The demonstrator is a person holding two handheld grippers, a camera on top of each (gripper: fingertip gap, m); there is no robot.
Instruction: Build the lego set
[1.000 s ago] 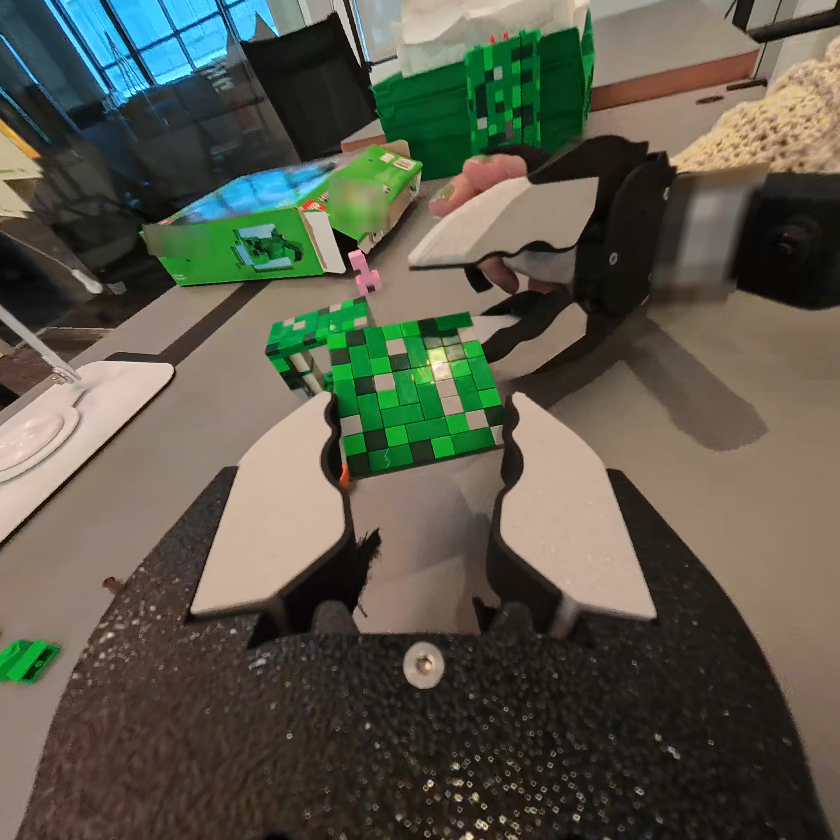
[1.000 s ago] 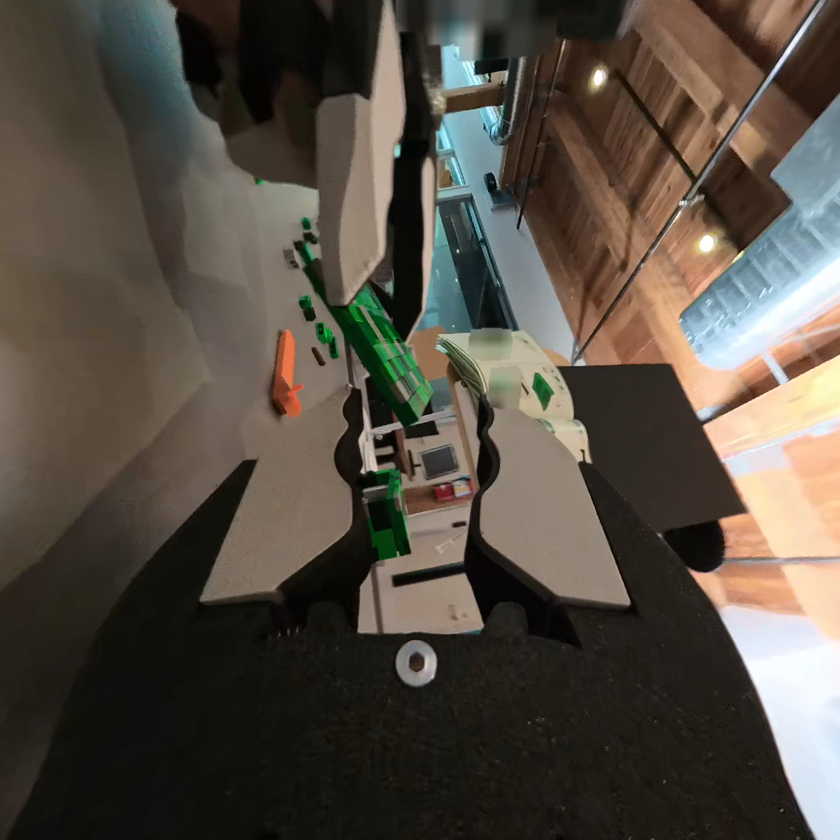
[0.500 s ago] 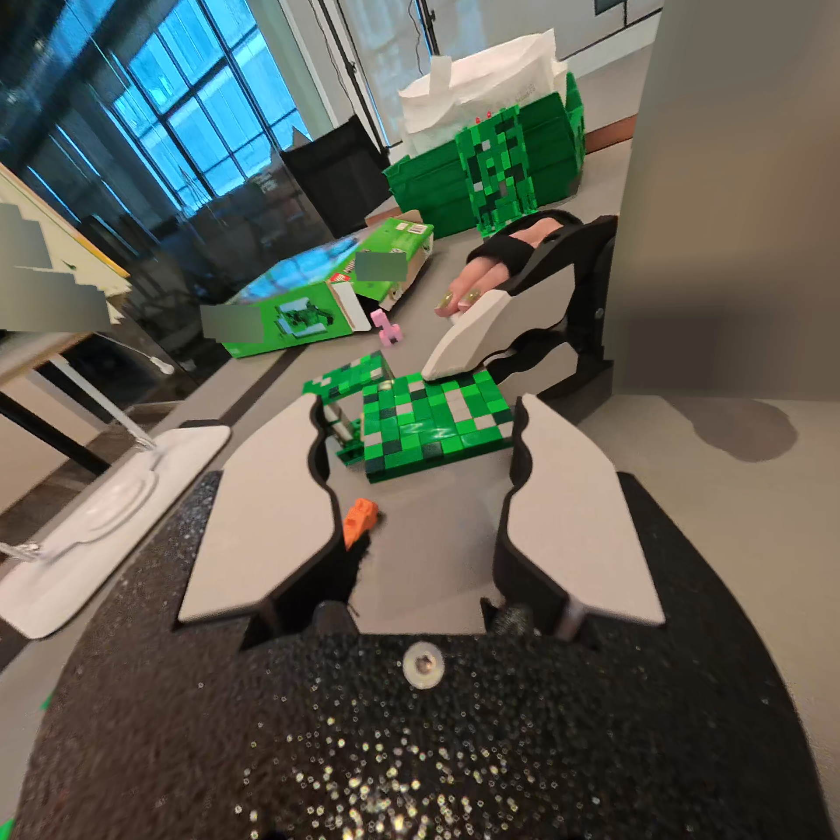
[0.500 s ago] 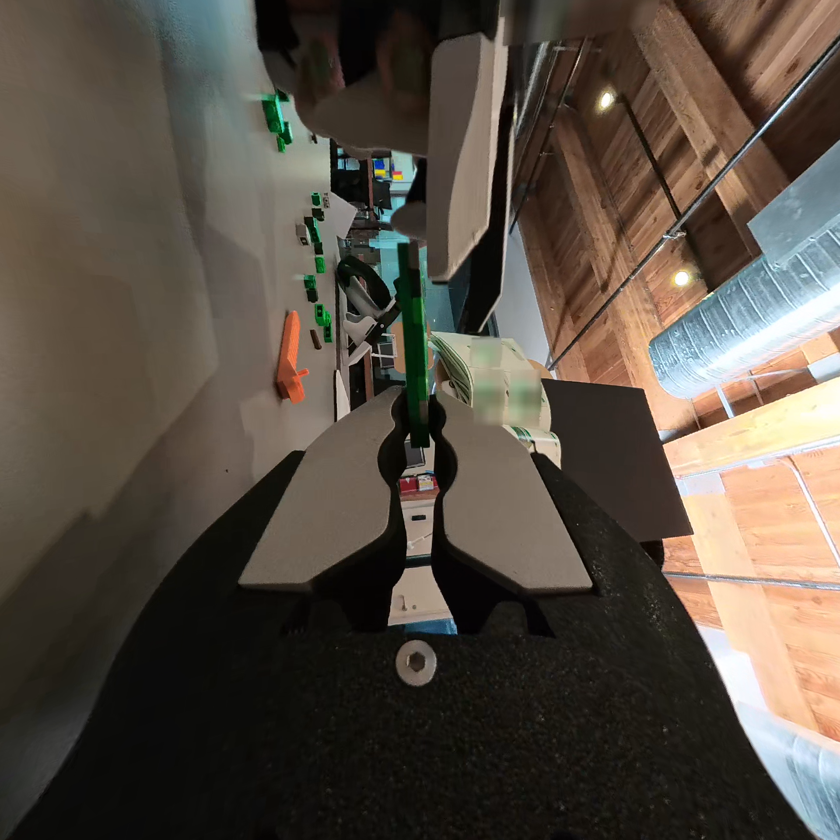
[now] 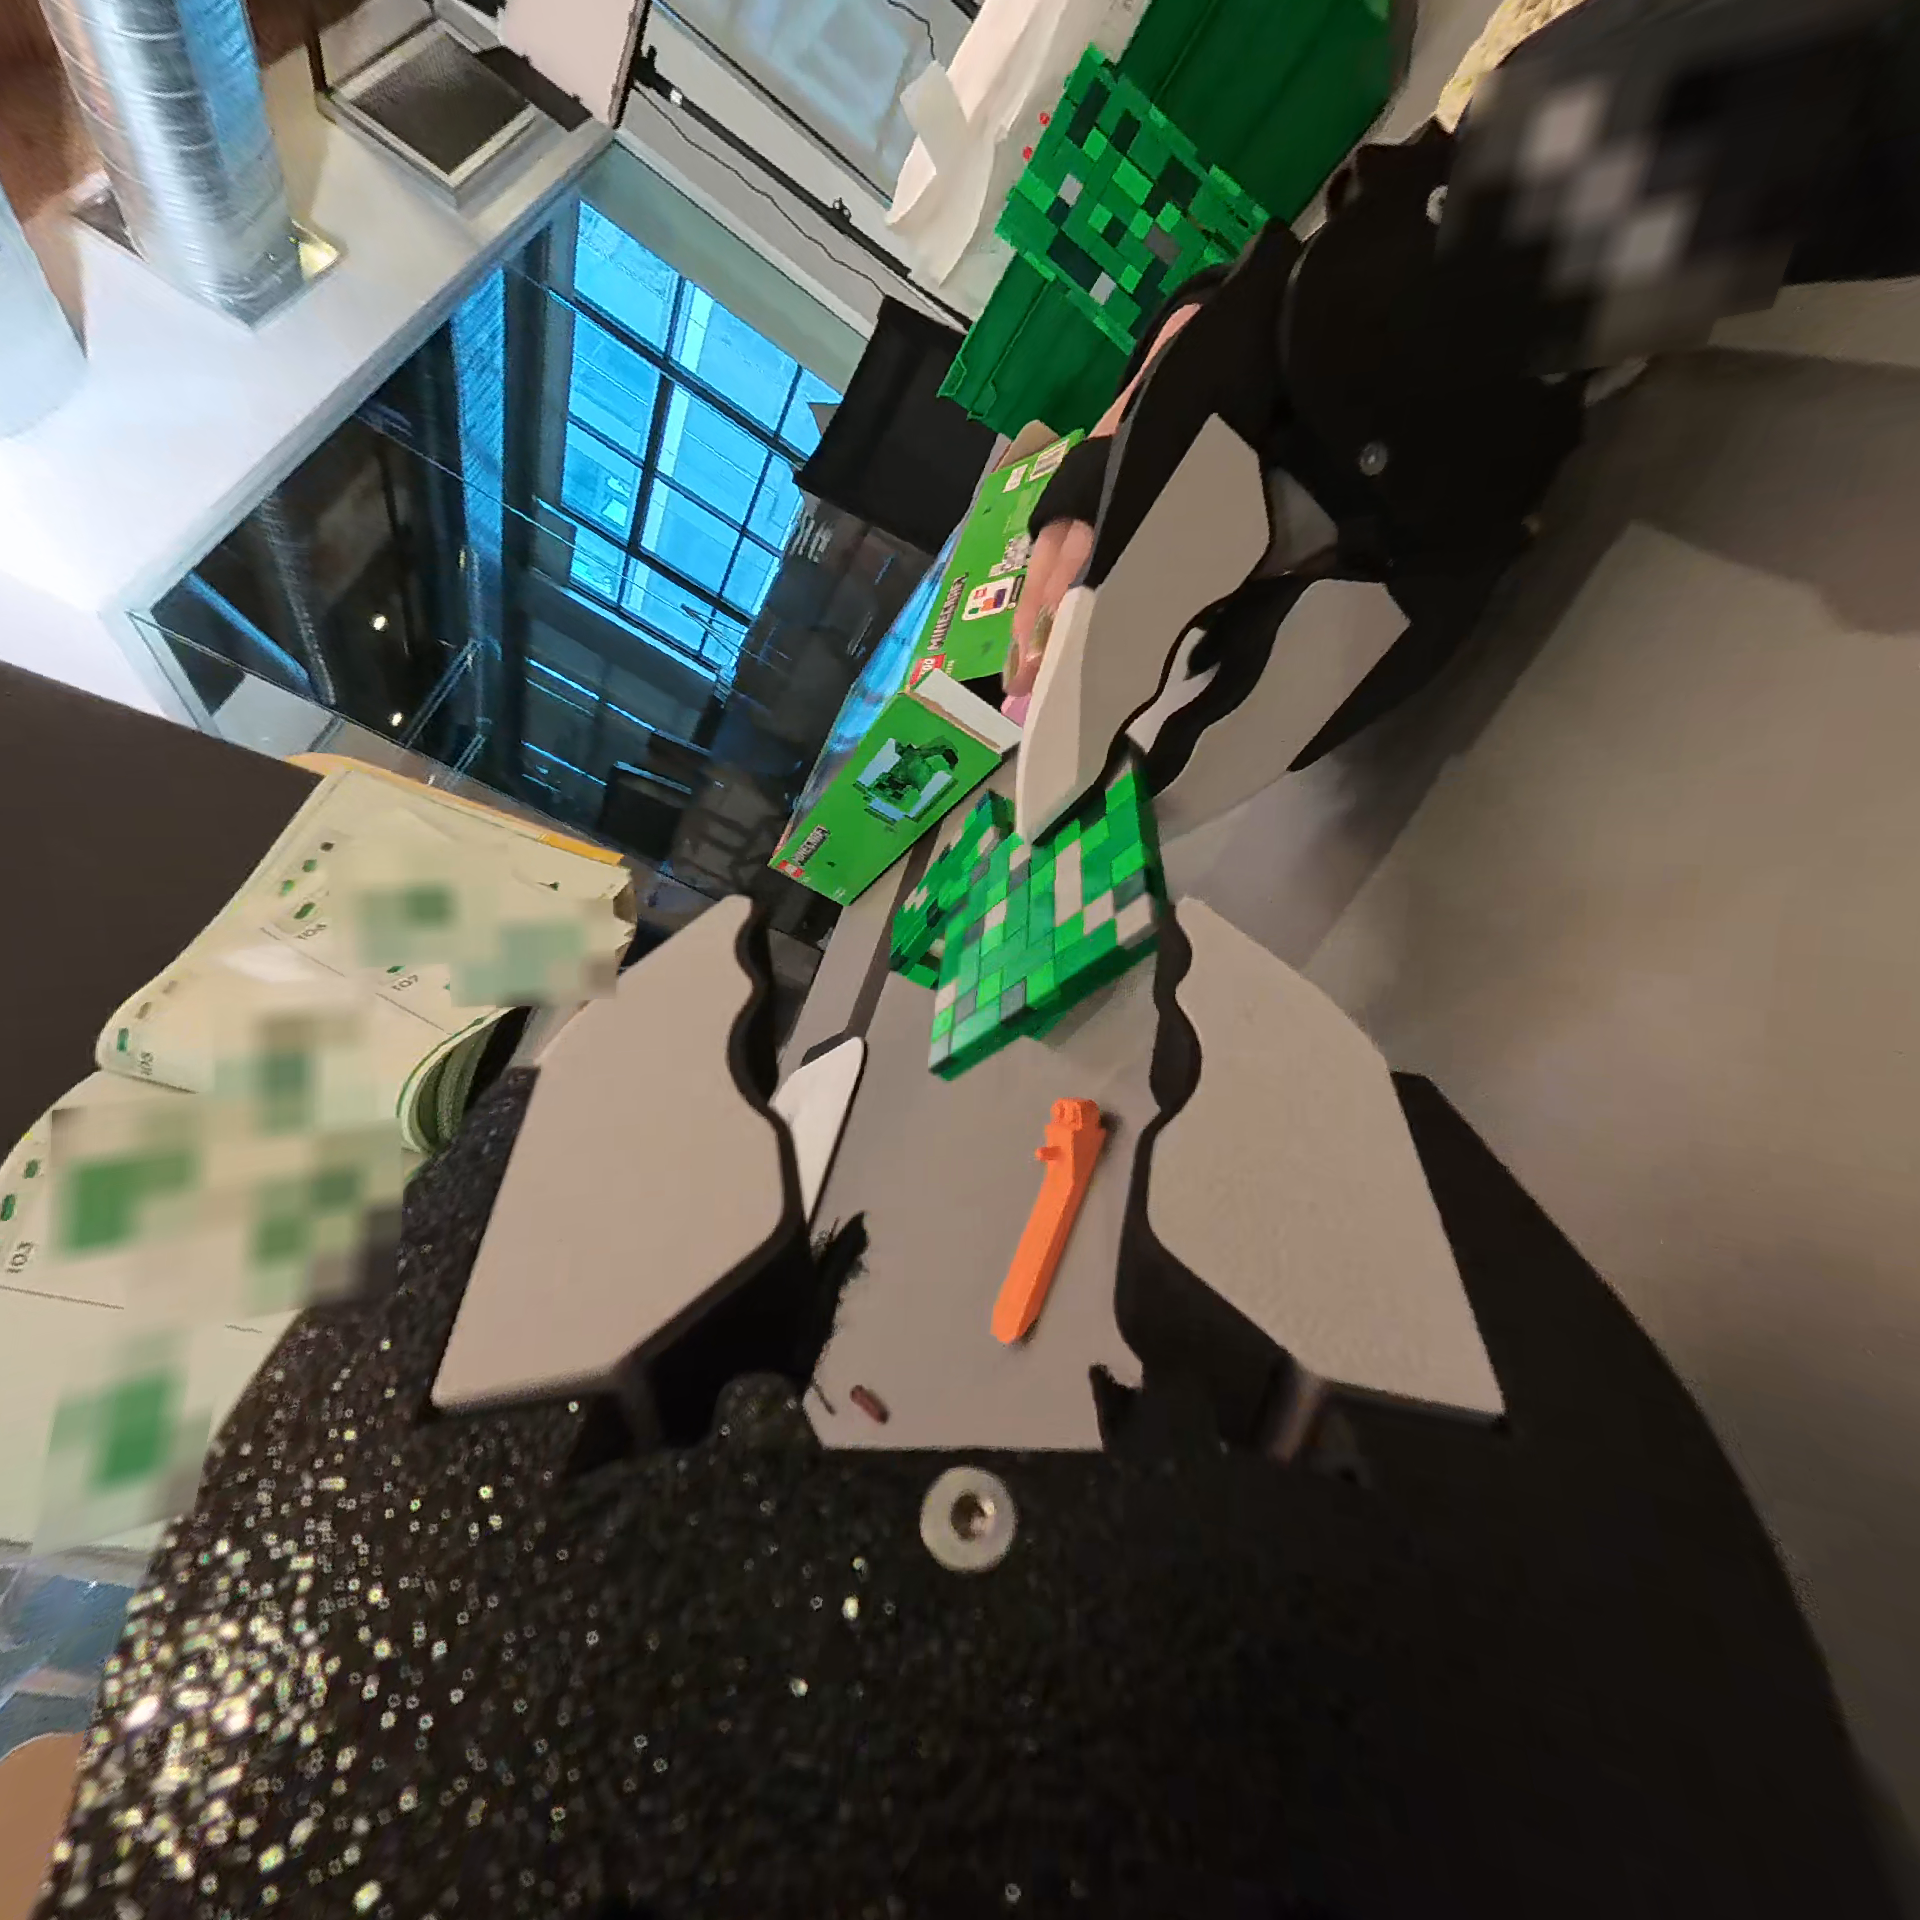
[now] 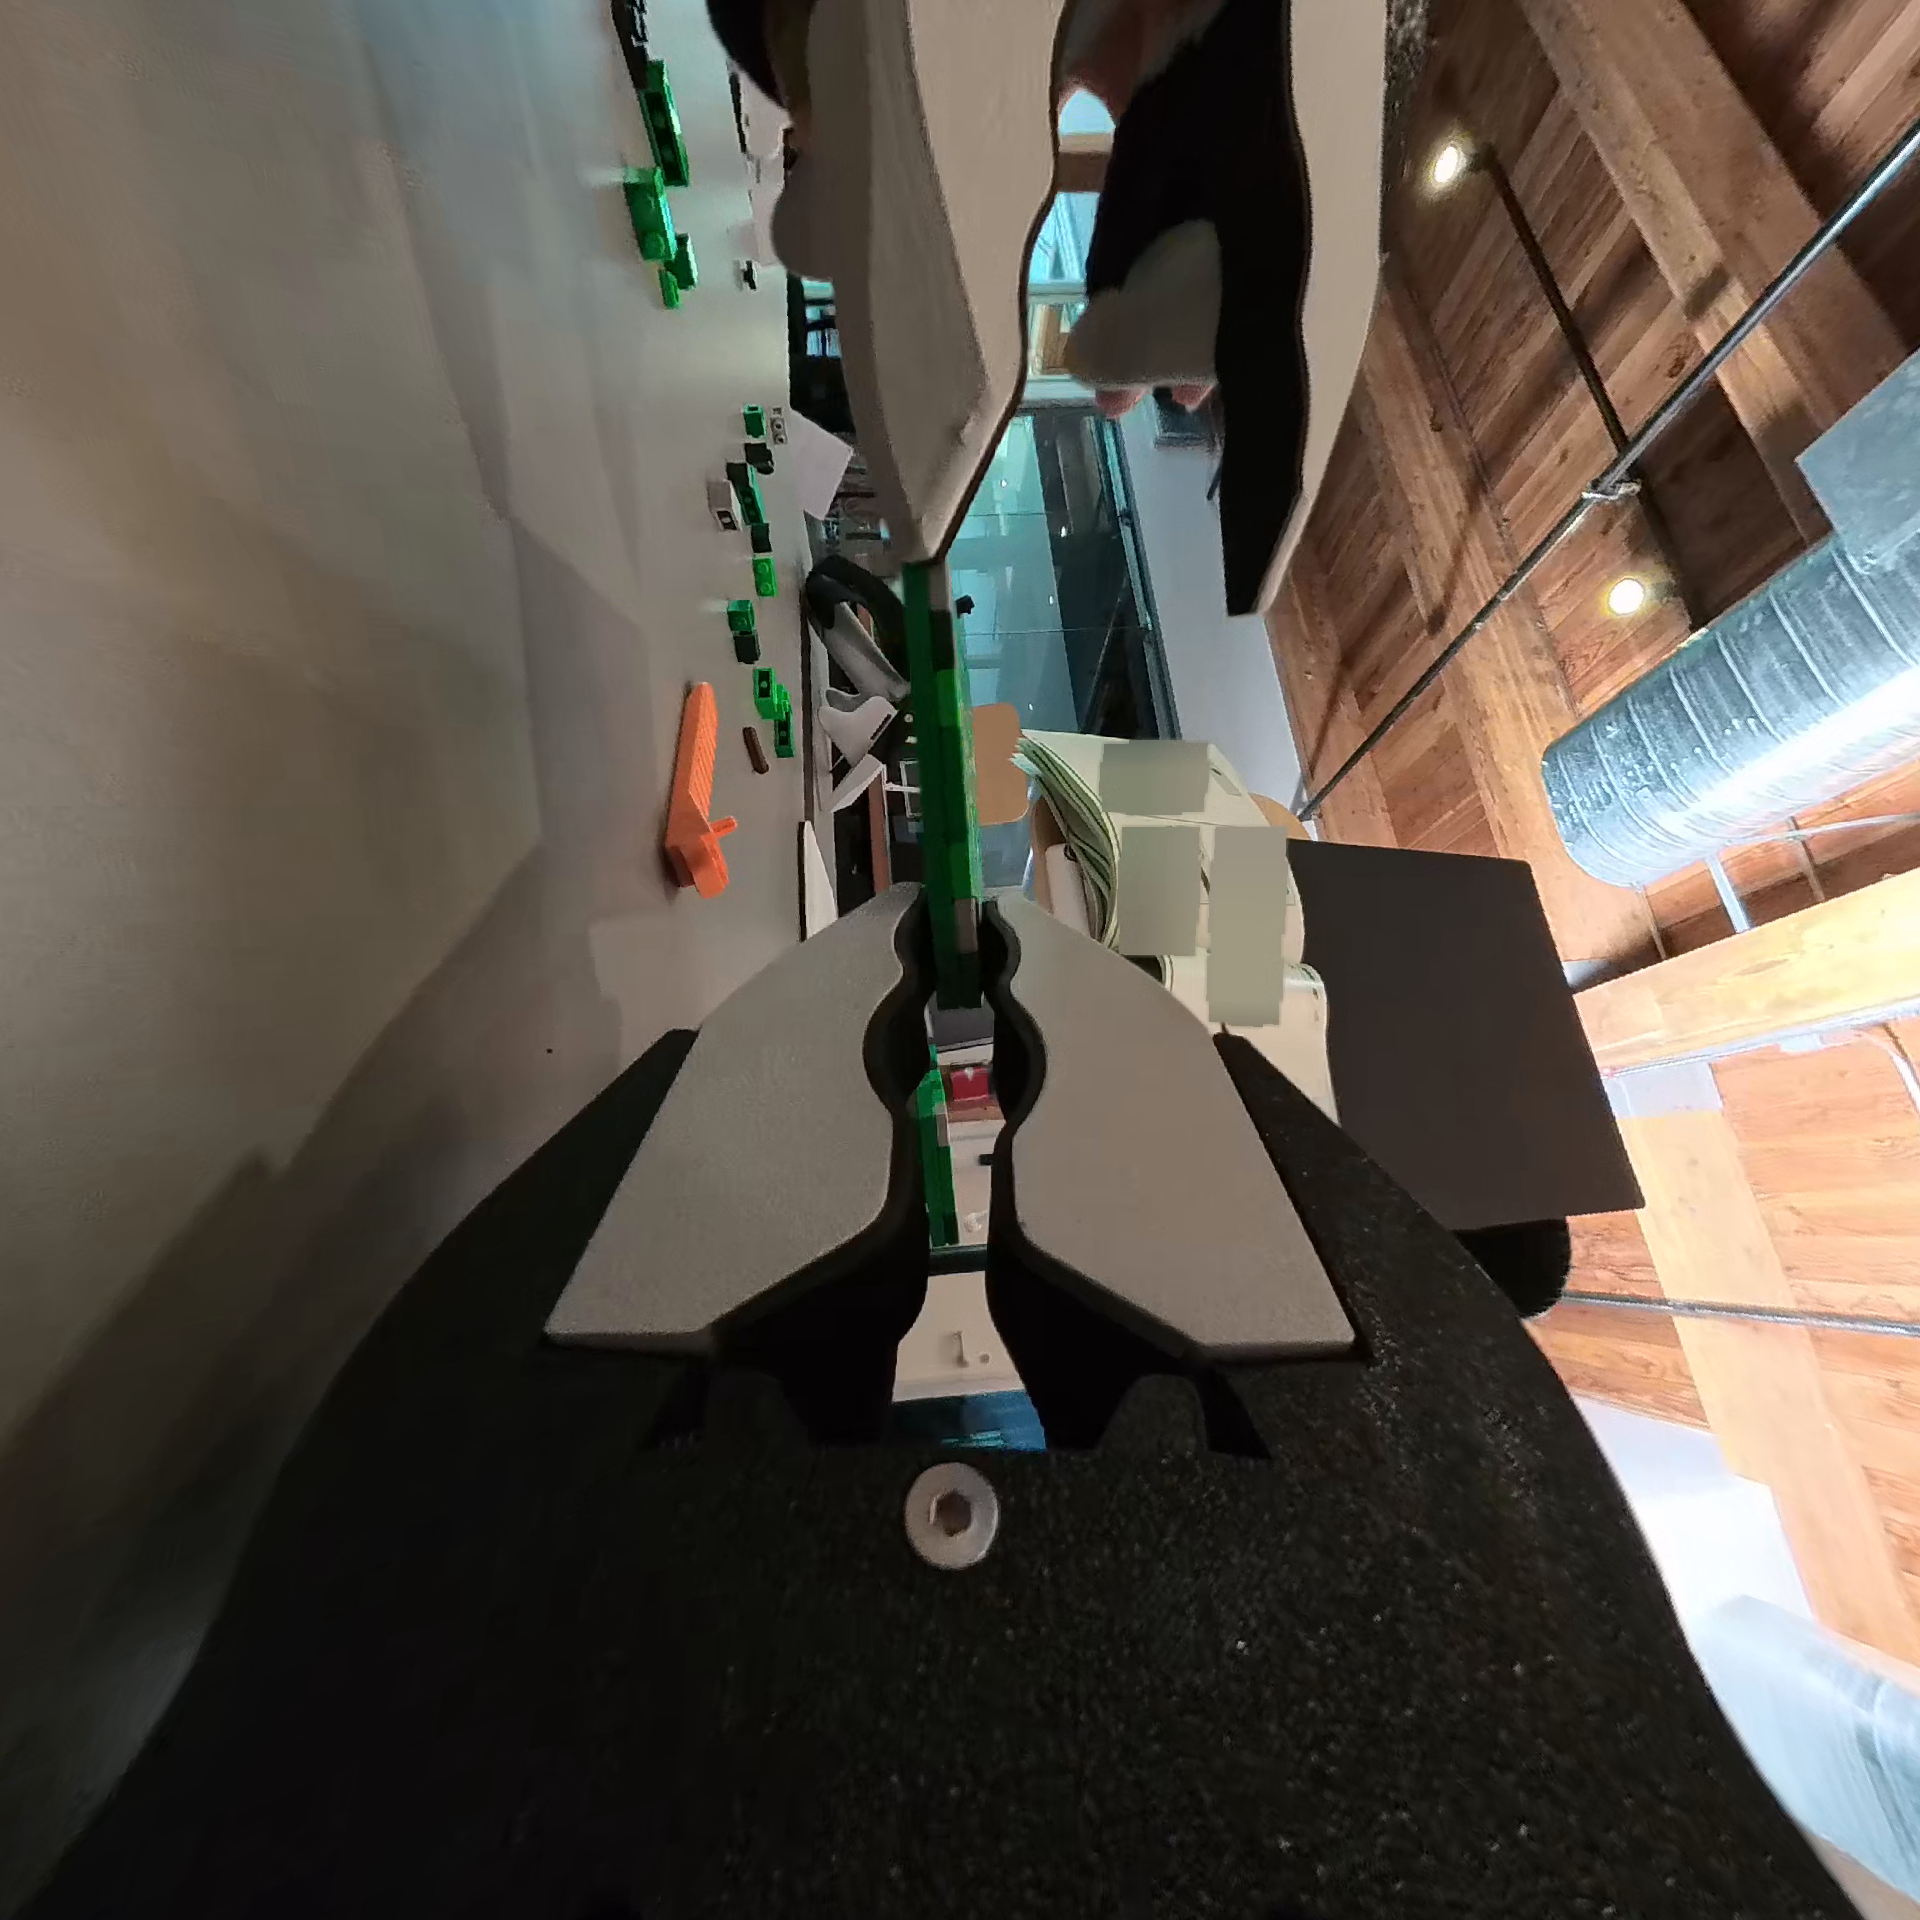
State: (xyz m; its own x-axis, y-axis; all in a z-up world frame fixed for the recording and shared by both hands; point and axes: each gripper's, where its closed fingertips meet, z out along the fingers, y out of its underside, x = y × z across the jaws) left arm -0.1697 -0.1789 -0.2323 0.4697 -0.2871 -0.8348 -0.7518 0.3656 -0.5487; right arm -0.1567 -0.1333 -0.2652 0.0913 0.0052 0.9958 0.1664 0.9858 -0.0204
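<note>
A flat green mosaic lego panel (image 5: 1039, 925) is held off the grey table (image 5: 1558, 935). My right gripper (image 6: 956, 914) is shut on its near edge; the panel (image 6: 940, 748) shows edge-on there. In the left wrist view the right gripper (image 5: 1091, 769) clamps the panel's far edge. My left gripper (image 5: 961, 935) is open and empty, with the panel just beyond its fingertips. In the right wrist view the left gripper (image 6: 1081, 561) is open, and one of its fingertips (image 6: 920, 520) is at the panel's far end. A smaller green built piece (image 5: 930, 914) sits behind the panel.
An orange brick separator (image 5: 1049, 1216) and a small brown piece (image 5: 868, 1403) lie on the table between my left fingers. Loose green pieces (image 6: 758, 623) are scattered along the table. A green lego box (image 5: 904, 769), a finished green figure (image 5: 1122, 208) and an open instruction booklet (image 5: 312, 1039) are around.
My right gripper was open a second ago and has shut on the panel's edge. My left gripper has pulled back from the panel and rolled; the orange separator is now between its fingers.
</note>
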